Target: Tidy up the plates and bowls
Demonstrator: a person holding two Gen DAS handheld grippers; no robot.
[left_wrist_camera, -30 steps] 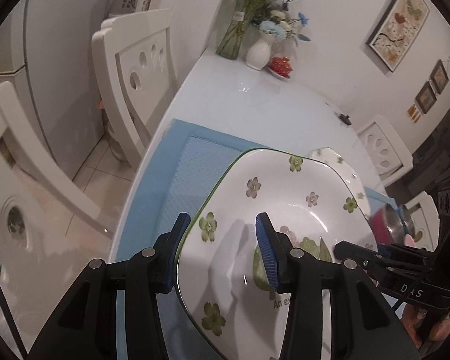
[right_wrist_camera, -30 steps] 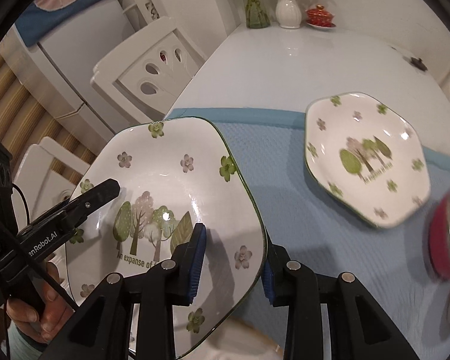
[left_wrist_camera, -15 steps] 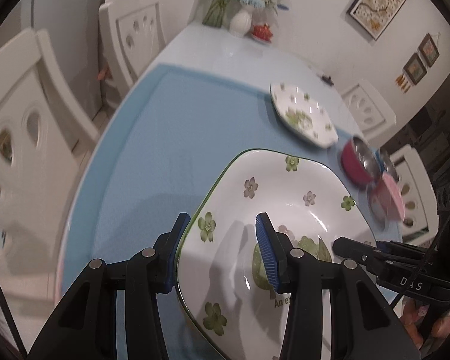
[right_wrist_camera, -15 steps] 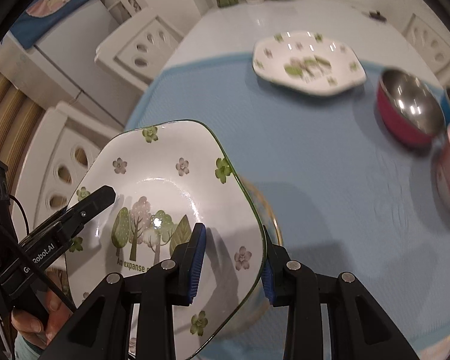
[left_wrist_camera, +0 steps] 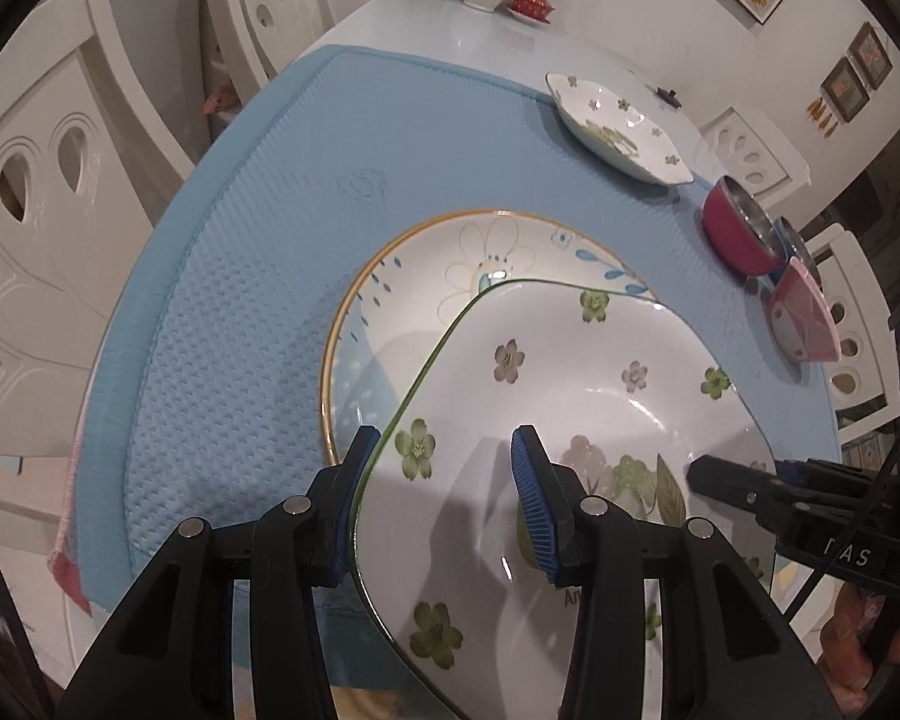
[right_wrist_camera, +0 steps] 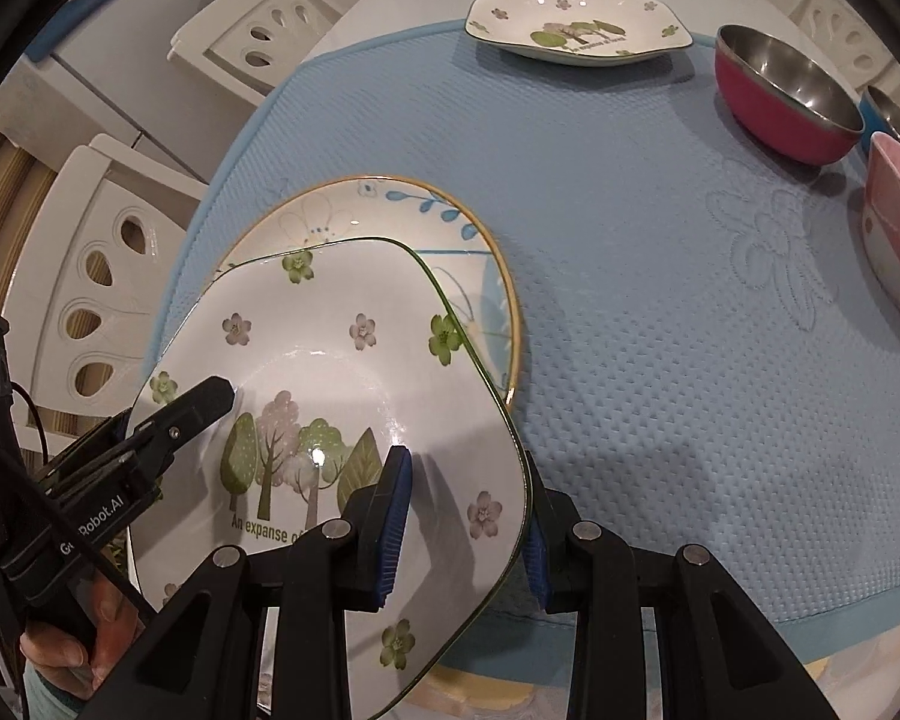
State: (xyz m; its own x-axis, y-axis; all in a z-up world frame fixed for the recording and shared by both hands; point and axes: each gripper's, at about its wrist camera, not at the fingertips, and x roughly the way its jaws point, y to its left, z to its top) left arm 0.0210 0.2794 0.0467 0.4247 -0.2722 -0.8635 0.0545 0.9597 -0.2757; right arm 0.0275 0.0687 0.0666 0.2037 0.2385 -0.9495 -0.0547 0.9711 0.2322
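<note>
- Plate with trees (right_wrist_camera: 330, 420) now hangs over the round gold-rimmed plate (left_wrist_camera: 426, 276); earlier it was over bare mat and table edge, so stacking looks close.
- Left gripper (left_wrist_camera: 444, 492) pinches its left rim, one pad under, one on top.
- Right gripper (right_wrist_camera: 468, 522) pinches the opposite rim, same way.
- Blue mat (right_wrist_camera: 630, 240) carries everything.
- Second tree plate (right_wrist_camera: 576, 24) sits far back, empty.
- Red bowl (right_wrist_camera: 786, 90) and pink bowl (right_wrist_camera: 894, 228) at right, both look empty.
</note>
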